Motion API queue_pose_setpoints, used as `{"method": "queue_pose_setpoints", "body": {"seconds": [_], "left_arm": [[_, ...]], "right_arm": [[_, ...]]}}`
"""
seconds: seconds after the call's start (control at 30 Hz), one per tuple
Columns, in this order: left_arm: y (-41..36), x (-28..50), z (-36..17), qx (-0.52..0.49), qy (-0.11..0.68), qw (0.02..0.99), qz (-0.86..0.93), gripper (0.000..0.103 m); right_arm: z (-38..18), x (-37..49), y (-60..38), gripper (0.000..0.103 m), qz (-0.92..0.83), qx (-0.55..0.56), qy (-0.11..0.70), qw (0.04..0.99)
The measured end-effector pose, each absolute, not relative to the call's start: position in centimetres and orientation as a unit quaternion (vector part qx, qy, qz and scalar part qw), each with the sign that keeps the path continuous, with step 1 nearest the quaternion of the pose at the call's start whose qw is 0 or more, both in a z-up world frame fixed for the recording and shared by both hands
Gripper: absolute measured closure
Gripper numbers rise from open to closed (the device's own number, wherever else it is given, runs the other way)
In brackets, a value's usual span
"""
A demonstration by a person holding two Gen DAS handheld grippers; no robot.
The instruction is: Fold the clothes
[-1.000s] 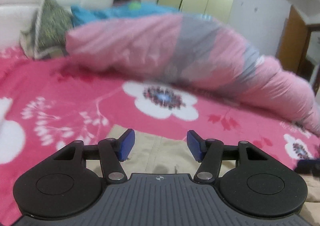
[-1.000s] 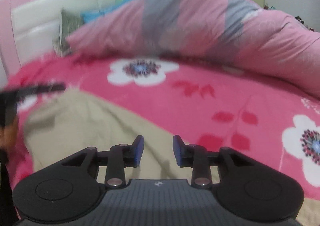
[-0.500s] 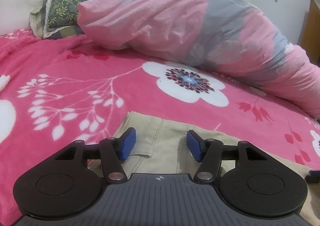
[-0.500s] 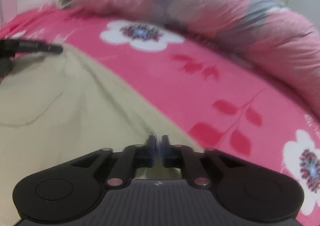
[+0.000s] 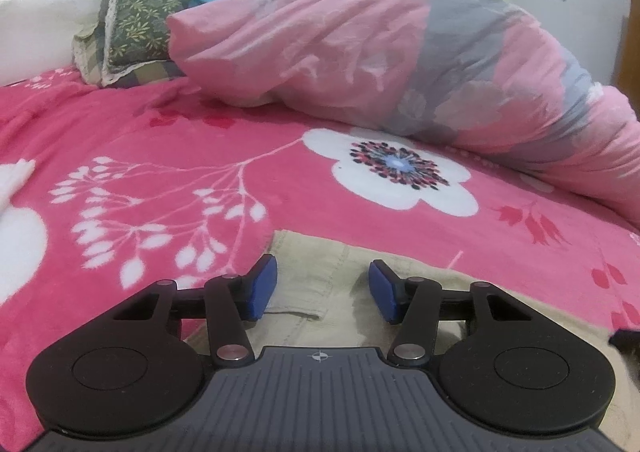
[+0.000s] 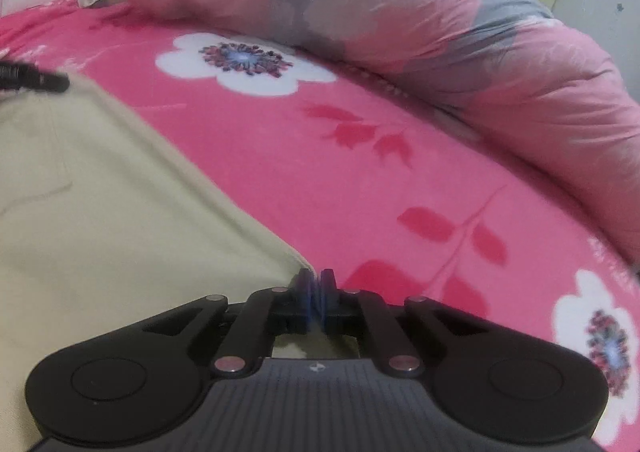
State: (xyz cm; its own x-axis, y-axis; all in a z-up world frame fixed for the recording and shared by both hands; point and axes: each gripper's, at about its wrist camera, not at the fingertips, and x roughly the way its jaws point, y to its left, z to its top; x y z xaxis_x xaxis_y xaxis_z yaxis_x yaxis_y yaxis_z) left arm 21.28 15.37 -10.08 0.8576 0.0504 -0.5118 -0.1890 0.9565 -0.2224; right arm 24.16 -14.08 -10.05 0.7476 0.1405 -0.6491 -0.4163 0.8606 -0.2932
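The beige garment (image 6: 100, 211) lies flat on the pink floral blanket (image 6: 320, 155). The right gripper (image 6: 317, 284) is pinched shut at its edge, apparently nipping the cloth; the left gripper (image 5: 322, 288), jaws half open and just narrowing, straddles the waistband untouched. Judged: grasping before the first fold. Next, the left must close, then both lift together. The rolled duvet (image 5: 360, 51) at twelve o'clock limits room beyond

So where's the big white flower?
In the left wrist view, the big white flower with a dark centre is printed on the pink blanket, right of middle, just before the rumpled pink-and-grey duvet.
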Motion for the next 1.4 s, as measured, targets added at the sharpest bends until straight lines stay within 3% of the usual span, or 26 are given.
{"method": "queue_pose_setpoints", "body": {"seconds": [0.13, 0.33, 0.43, 0.53, 0.63, 0.83, 1.0, 1.17, 1.4], "left_arm": [[15.5, 21.2, -10.2, -0.137, 0.259, 0.954, 0.064, 0.05], [15.4, 21.1, -10.3, -0.138, 0.257, 0.954, 0.065, 0.05], [15.2, 21.1, -10.3, -0.131, 0.257, 0.955, 0.068, 0.049], [15.4, 20.8, -9.9, -0.139, 0.251, 0.955, 0.072, 0.049], [15.9, 18.6, -8.1, -0.171, 0.19, 0.962, 0.091, 0.045], [11.3, 16.1, -4.0, -0.142, 0.156, 0.977, 0.037, 0.042], [4.7, 16.5, -3.8, -0.069, 0.189, 0.979, -0.034, 0.041], [1.1, 18.2, -7.3, 0.008, 0.242, 0.97, -0.012, 0.041], [1.3, 18.9, -9.3, 0.007, 0.276, 0.961, 0.008, 0.04]], "right_arm": [[-9.4, 24.1, -16.4, 0.058, 0.124, -0.164, 0.311, 0.928], [-5.7, 20.3, -24.1, 0.048, 0.037, -0.028, 0.286, 0.957], [-3.5, 14.2, -28.7, 0.038, -0.009, 0.05, 0.244, 0.969], [-2.0, 6.6, -32.5, 0.037, -0.057, 0.117, 0.208, 0.969], [-1.8, -0.5, -35.7, 0.037, -0.12, 0.151, 0.191, 0.962], [-3.9, -8.9, -41.0, 0.037, -0.209, 0.231, 0.189, 0.931], [-5.5, -9.3, -44.1, 0.037, -0.207, 0.295, 0.178, 0.916], [-6.3, -7.8, -46.8, 0.029, -0.19, 0.34, 0.165, 0.906], [-9.5, -5.4, -52.3, 0.026, -0.166, 0.447, 0.177, 0.861]]}}
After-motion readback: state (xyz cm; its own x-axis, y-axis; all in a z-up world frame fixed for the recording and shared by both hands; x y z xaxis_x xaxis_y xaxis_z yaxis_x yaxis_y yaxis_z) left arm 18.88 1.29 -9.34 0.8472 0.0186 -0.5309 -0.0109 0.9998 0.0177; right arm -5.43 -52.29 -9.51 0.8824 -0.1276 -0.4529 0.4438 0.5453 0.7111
